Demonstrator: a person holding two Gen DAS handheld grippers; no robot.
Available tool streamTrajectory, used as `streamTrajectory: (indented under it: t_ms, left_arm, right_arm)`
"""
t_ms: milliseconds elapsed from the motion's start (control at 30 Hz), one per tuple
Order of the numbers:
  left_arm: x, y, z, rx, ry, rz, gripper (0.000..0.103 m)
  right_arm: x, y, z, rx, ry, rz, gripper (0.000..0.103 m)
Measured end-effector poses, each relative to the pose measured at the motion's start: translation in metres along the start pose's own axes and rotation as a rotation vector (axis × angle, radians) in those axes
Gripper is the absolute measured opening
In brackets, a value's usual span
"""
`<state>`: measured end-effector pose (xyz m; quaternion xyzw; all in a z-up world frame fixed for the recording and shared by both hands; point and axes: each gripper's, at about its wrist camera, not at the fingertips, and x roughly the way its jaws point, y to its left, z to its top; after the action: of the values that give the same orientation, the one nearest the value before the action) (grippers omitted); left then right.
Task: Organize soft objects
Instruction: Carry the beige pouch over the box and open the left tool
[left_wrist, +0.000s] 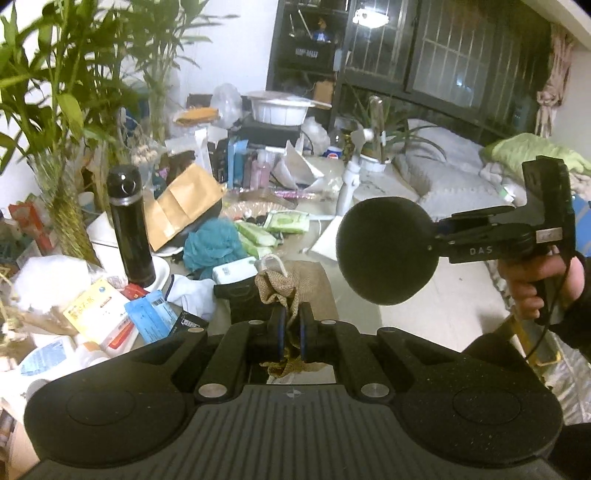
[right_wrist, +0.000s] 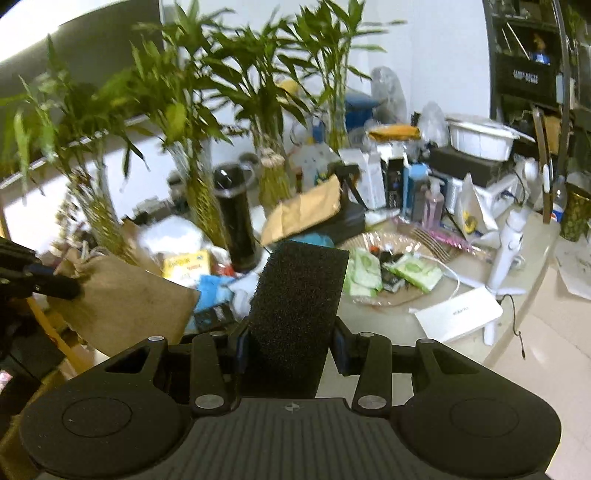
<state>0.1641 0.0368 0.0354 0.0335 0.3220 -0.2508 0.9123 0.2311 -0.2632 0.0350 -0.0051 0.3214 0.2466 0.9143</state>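
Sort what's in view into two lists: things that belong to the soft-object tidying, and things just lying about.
In the job:
- black foam disc, held in the right gripper
- burlap pouch, pinched in the left gripper
- teal bath pouf, likely a soft item waiting

Lying about:
- black flask
- wet wipe packs
- brown envelope
- bamboo plants

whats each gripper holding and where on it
Left gripper pinches the burlap bag at its gathered mouth. Right gripper clamps the black foam disc by its edge.
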Motion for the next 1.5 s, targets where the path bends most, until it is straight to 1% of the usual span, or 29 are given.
streamTrajectory:
  t_ms: [300, 433, 533, 600, 767, 1000, 1067, 1100, 1167, 1200, 1267, 1333, 1367, 1400, 1467, 1500]
  left_arm:
    - [-0.046, -0.020, -0.006, -0.001, -0.018, 0.057, 0.007]
    - [-0.066, -0.030, -0.012, -0.011, -0.017, 0.071, 0.008]
    - [-0.077, -0.039, -0.017, -0.012, 0.001, 0.064, 0.008]
    - [-0.083, -0.046, -0.020, -0.001, 0.016, 0.077, 0.008]
    - [-0.092, -0.064, -0.035, 0.005, 0.062, 0.118, 0.008]
    - [-0.090, -0.070, -0.061, -0.047, 0.128, 0.157, 0.008]
    - [-0.089, -0.073, -0.067, -0.052, 0.136, 0.169, 0.008]
    - [-0.088, -0.074, -0.069, -0.051, 0.143, 0.182, 0.008]
    - [-0.082, -0.078, -0.072, -0.040, 0.170, 0.231, 0.008]
    - [-0.079, -0.079, -0.073, -0.042, 0.183, 0.248, 0.011]
    - [-0.073, -0.080, -0.076, -0.056, 0.194, 0.247, 0.012]
    - [-0.069, -0.081, -0.079, -0.054, 0.189, 0.248, 0.029]
    - [-0.070, -0.083, -0.082, -0.049, 0.174, 0.262, 0.048]
    - [-0.074, -0.085, -0.084, -0.041, 0.145, 0.276, 0.063]
    - [-0.083, -0.090, -0.089, -0.023, 0.085, 0.284, 0.071]
    - [-0.086, -0.093, -0.090, -0.016, 0.065, 0.284, 0.071]
  right_arm:
    - [-0.065, 0.020, 0.003, -0.030, -0.052, 0.068, 0.046]
    - [-0.089, 0.028, -0.003, -0.015, -0.052, 0.121, 0.046]
    - [-0.104, 0.036, -0.010, -0.015, -0.043, 0.159, 0.046]
    - [-0.111, 0.044, -0.016, -0.027, -0.028, 0.177, 0.046]
    - [-0.122, 0.059, -0.032, -0.042, 0.015, 0.203, 0.046]
    - [-0.122, 0.074, -0.064, -0.006, 0.068, 0.212, 0.046]
    - [-0.123, 0.079, -0.072, -0.006, 0.076, 0.209, 0.046]
    - [-0.124, 0.081, -0.076, -0.004, 0.080, 0.207, 0.046]
    - [-0.123, 0.082, -0.081, 0.004, 0.087, 0.205, 0.046]
    - [-0.123, 0.083, -0.084, 0.008, 0.090, 0.204, 0.046]
    - [-0.121, 0.085, -0.086, 0.011, 0.097, 0.199, 0.046]
    - [-0.120, 0.087, -0.088, 0.009, 0.101, 0.194, 0.046]
    - [-0.120, 0.087, -0.087, 0.005, 0.102, 0.190, 0.046]
    - [-0.121, 0.087, -0.087, -0.003, 0.101, 0.187, 0.046]
    - [-0.122, 0.088, -0.088, -0.026, 0.093, 0.189, 0.047]
    - [-0.122, 0.088, -0.088, -0.042, 0.090, 0.191, 0.047]
